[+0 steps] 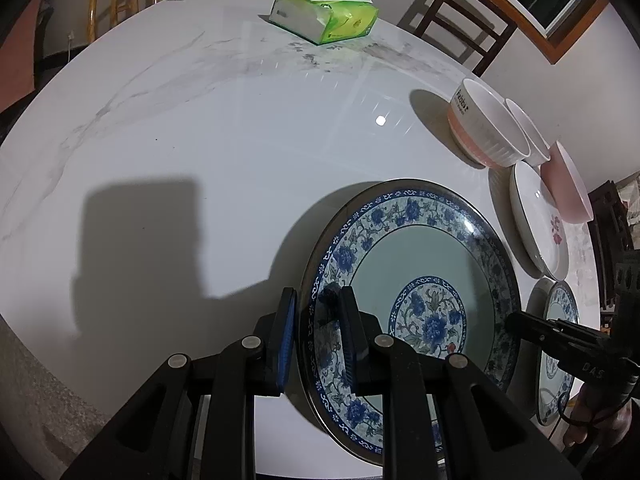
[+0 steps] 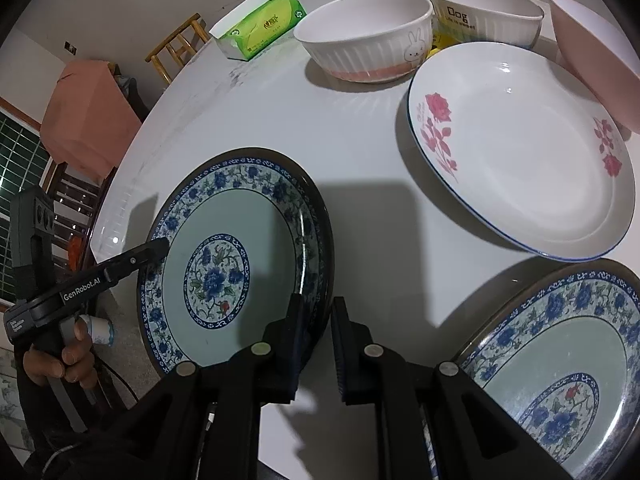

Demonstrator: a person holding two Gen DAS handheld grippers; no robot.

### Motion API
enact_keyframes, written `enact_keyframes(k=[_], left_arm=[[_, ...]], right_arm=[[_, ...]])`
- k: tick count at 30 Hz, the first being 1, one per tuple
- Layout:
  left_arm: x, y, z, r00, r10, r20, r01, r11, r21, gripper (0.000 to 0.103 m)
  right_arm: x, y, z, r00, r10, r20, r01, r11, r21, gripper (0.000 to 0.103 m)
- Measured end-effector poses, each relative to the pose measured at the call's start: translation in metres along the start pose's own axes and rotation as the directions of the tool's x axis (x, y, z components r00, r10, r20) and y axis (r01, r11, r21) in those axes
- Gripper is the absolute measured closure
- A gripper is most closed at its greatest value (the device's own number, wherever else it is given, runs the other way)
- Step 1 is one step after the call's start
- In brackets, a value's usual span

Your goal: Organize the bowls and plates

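A large blue-flowered plate (image 1: pixel 420 264) (image 2: pixel 236 248) lies on the white table. My left gripper (image 1: pixel 316 332) straddles its left rim, one finger outside and one over the plate, jaws close around the rim. My right gripper (image 2: pixel 316 332) straddles the opposite rim the same way. A second blue-flowered plate (image 2: pixel 560 364) (image 1: pixel 560 344) lies to the right. A white plate with pink roses (image 2: pixel 520 148) (image 1: pixel 536 220) sits behind it. A rabbit bowl (image 2: pixel 364 36) (image 1: pixel 488 128), a "Dog" bowl (image 2: pixel 484 16) and a pink bowl (image 2: pixel 596 56) (image 1: pixel 568 184) stand at the back.
A green tissue pack (image 1: pixel 324 12) (image 2: pixel 260 28) lies at the far side of the table (image 1: pixel 200 140). Wooden chairs (image 1: pixel 468 12) stand around the table. The table's near edge runs just under the grippers.
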State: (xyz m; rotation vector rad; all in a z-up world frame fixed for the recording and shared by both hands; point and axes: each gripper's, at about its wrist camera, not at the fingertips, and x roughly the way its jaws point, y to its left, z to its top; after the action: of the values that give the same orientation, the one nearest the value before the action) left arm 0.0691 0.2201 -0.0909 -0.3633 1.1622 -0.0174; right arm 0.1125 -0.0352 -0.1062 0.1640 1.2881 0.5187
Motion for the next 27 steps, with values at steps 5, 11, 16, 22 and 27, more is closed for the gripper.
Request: enact_keyframes(k=[5, 11, 16, 22, 27], left_arm=[[0.001, -0.002, 0.001, 1.000, 0.020, 0.008, -0.020, 1.000, 0.015, 0.084], [-0.001, -0.003, 0.002, 0.999, 0.046, 0.023, -0.046, 0.999, 0.008, 0.073], [-0.010, -0.001, 0.005, 0.995, 0.080, 0.064, -0.079, 0.997, -0.021, 0.064], [-0.034, -0.018, 0.001, 0.972, 0.172, 0.158, -0.172, 0.985, -0.009, 0.059], [-0.051, -0.050, -0.009, 0.958, 0.189, 0.217, -0.201, 0.979, 0.037, 0.052]], right_arm=[[0.000, 0.001, 0.001, 1.000, 0.002, 0.004, -0.002, 1.000, -0.011, 0.088], [0.001, 0.002, 0.002, 1.000, 0.002, 0.006, -0.002, 1.000, -0.023, 0.087], [-0.012, -0.004, 0.001, 0.999, -0.001, 0.048, 0.002, 1.000, -0.022, 0.086], [-0.043, -0.006, -0.005, 0.988, -0.029, 0.151, 0.040, 0.997, -0.068, 0.086], [-0.072, -0.010, -0.015, 0.970, -0.080, 0.230, 0.108, 0.988, -0.108, 0.086]])
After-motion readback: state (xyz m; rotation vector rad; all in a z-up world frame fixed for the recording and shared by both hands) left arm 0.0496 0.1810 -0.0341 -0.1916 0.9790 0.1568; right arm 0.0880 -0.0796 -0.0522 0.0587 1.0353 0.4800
